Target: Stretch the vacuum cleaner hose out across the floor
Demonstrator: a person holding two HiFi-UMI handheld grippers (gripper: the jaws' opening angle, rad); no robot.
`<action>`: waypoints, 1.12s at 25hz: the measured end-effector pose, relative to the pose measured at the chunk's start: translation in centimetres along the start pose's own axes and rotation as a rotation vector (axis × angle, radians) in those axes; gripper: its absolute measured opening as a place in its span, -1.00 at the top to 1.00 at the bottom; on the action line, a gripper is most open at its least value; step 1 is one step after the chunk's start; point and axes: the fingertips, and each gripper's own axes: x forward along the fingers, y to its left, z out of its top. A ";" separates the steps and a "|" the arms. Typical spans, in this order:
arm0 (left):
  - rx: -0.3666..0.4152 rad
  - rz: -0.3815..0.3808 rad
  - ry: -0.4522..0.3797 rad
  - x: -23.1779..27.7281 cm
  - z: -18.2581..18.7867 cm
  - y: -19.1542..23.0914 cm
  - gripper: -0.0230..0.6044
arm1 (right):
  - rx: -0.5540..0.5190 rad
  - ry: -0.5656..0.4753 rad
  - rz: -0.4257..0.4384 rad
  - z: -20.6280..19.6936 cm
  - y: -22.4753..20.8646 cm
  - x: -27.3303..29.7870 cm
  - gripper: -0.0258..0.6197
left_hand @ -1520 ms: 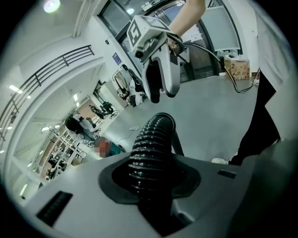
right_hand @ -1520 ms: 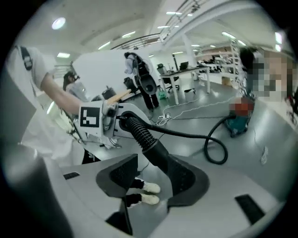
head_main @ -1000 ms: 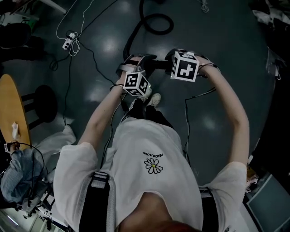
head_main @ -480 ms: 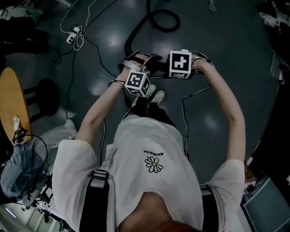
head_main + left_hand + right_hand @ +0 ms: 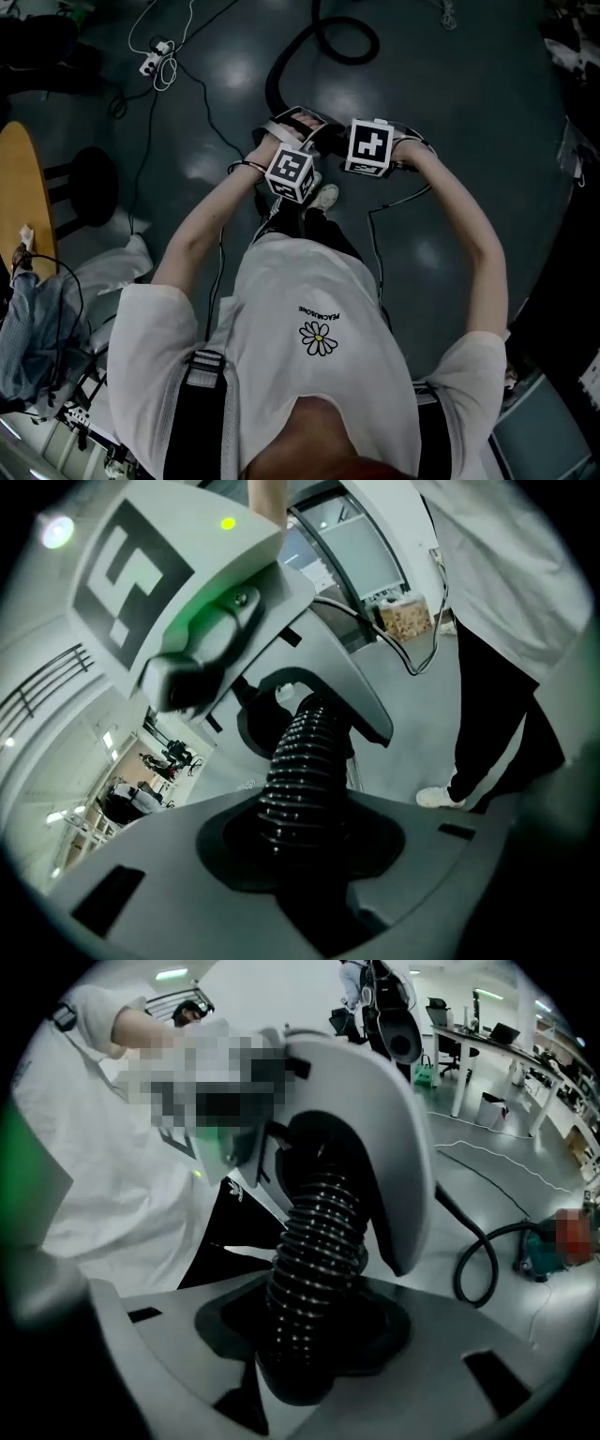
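Hose (image 5: 302,761) location: we find the black ribbed vacuum hose lying in a loop on the dark floor (image 5: 469,103) ahead of the person. From the loop it curves back and rises to the two grippers held in front of the body. At far left in the head view stands a wooden desk (image 5: 23,202), with a black stool (image 5: 94,202) just beside it. A white power strip (image 5: 150,64) and its cord lie farther out on the floor. The left gripper (image 5: 302,841) has its fingers closed on the hose, which passes straight between them. The right gripper (image 5: 305,1335) sits just beside the left, and a short span of hose bridges the two. Its fingers have just been closing; the hose stands between them, and we read the pads as pressed against its ribs. The person's white shoes (image 5: 323,197) show just below the grippers in the head view.
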 end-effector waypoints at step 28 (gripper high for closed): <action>-0.706 0.570 -0.175 -15.9 -10.4 9.9 0.33 | 0.402 -0.561 -0.222 2.3 -6.5 -12.3 0.36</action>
